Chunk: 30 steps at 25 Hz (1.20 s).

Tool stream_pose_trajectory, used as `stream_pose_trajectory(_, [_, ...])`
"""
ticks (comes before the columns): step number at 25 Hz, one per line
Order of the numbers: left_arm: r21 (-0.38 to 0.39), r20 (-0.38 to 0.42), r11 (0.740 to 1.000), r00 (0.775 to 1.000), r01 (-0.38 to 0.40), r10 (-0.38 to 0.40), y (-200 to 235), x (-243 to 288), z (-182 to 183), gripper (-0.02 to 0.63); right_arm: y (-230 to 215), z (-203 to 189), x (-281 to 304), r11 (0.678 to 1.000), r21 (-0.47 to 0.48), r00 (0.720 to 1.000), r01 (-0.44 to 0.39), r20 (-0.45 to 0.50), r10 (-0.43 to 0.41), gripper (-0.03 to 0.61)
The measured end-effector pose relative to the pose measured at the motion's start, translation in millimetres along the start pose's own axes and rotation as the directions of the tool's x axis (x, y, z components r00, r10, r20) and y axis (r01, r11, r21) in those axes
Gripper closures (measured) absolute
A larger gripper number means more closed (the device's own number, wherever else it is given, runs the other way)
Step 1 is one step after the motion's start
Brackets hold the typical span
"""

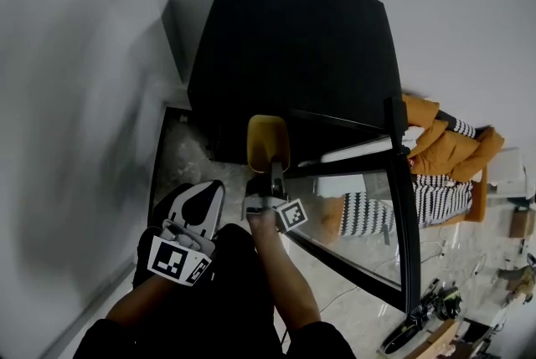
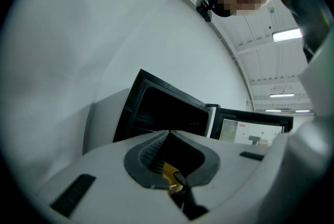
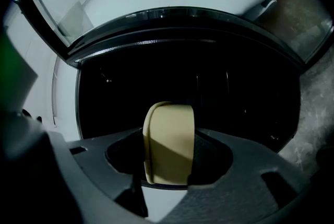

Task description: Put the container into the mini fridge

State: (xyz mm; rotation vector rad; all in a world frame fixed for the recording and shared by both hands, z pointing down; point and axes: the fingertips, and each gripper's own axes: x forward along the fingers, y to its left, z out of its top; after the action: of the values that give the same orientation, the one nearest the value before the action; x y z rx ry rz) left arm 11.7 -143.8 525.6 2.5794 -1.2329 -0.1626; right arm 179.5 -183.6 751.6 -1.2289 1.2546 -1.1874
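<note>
Holding the beige container (image 1: 268, 140) in the right gripper (image 1: 269, 169), I had the jaws clamped on its near end, one on each side. The container sat just in front of the mini fridge (image 1: 293, 56), facing the dark opening and not yet inside. The glass door (image 1: 403, 207) stood swung wide to the right, clear of the path. The left gripper (image 1: 196, 211) hung lower at the left, its jaws closed together on nothing, apart from the door.

To do this step well, I judged I should run the right gripper straight into the cavity (image 3: 235, 92). It would need to be level so the container did not tilt, and aimed at the middle of the opening, not the black frame at either side. The interior was too dark for me to make out a shelf, so I would lower slowly until the base took the weight. Then I would part the jaws and back out along the same line; letting go early risked a tipped container
</note>
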Motion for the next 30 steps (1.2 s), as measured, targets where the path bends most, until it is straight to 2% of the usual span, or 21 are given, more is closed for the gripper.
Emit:
stream_pose_trajectory(14, [-0.003, 0.0, 1.0, 1.0, -0.002, 0.002, 10.3, 5.5, -1.6, 0.607, -19.1, -4.5, 20.2, 0.999, 0.015, 0.999, 0.034, 0.017, -0.034, 0.375])
stream_pose_trajectory(20, [-0.009, -0.008, 1.0, 1.0, -0.003, 0.003, 14.1, 7.5, -3.9, 0.607, -27.9, -6.7, 28.8, 0.994, 0.001, 0.994, 0.111, 0.021, -0.111, 0.374])
stream_pose_trajectory(30, [-0.019, -0.025, 1.0, 1.0, -0.009, 0.008, 23.5, 11.7, -0.2, 0.607, -33.7, -6.5, 47.6, 0.984, 0.003, 0.983, 0.178, 0.052, -0.178, 0.377])
